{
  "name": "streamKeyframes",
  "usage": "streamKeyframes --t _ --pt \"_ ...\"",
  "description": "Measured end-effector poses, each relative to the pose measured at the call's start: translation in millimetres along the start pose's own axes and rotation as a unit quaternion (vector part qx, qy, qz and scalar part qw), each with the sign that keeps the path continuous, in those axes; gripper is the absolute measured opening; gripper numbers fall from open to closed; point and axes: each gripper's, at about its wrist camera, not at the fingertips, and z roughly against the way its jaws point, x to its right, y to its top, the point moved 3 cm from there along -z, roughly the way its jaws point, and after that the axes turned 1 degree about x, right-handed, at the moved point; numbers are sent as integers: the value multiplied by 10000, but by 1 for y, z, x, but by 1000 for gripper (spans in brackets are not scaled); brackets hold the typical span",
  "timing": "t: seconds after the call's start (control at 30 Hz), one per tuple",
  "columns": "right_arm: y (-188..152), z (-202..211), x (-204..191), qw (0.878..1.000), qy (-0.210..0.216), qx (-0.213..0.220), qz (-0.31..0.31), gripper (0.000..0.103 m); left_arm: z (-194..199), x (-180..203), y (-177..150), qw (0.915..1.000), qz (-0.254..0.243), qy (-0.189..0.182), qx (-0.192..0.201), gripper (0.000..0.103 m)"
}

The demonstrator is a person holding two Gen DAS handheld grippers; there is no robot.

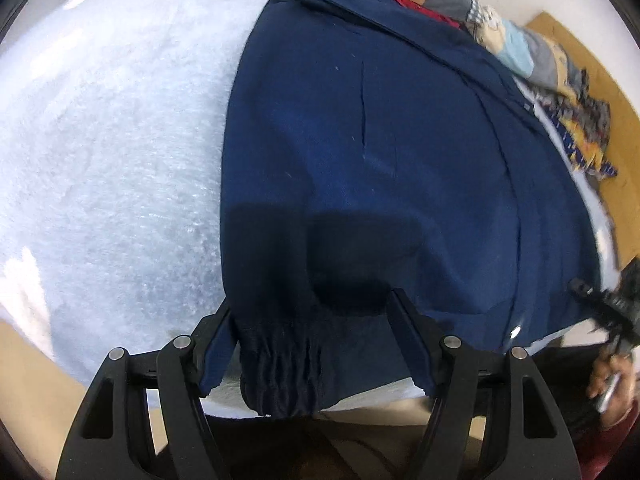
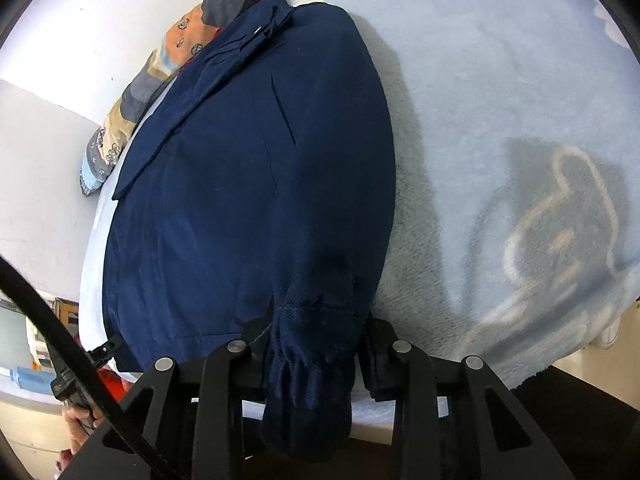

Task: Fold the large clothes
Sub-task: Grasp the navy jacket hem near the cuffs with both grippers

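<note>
A large navy-blue woven jacket lies spread flat on a pale blue fleece blanket that covers a bed, its collar at the far end beside a heap of patterned patchwork bedding and its long axis running from that collar straight back toward both wrist views. The near end is where the work sits: a gathered elastic cuff hangs over the near edge of the bed between the arms of the left tongs, whose fingers stand apart on either side of the cloth without pressing it, so they read as open around the cuff. In the right wrist view a similar gathered cuff droops between the right tongs, which sit close against both flanks of the sleeve and appear to be gripping it. I cannot tell whether the two views show one cuff or two. Both tongs are at the near hem, so the fold probably has to carry this end away along the jacket's length toward the collar; the right side seems the readier.
</note>
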Motion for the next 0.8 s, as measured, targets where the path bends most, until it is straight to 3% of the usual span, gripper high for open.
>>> streamKeyframes --t 0.1,0.23,0.33,0.4,0.6,0.67,0.8 --pt "3 -3 -5 9998 -124 3 125 37 -4 12 -5 9993 -277 260 -21 78" --pt "3 -7 -10 9995 -227 11 209 37 -16 19 -9 9985 -310 401 -221 98" --pt "1 -5 -10 9993 -272 21 264 37 -18 25 -9 9979 -348 512 -188 99" --pt "0 -5 -10 9991 -292 40 292 37 -16 25 -7 9981 -279 537 -105 92" --pt "-2 -4 -8 9993 -262 97 238 37 -3 23 -13 9975 -193 661 143 60" --pt "-2 -4 -8 9993 -276 117 236 36 4 22 -12 9984 -74 495 243 33" --pt "-4 -2 -6 9994 -263 185 148 36 6 26 -12 9986 -92 436 282 31"
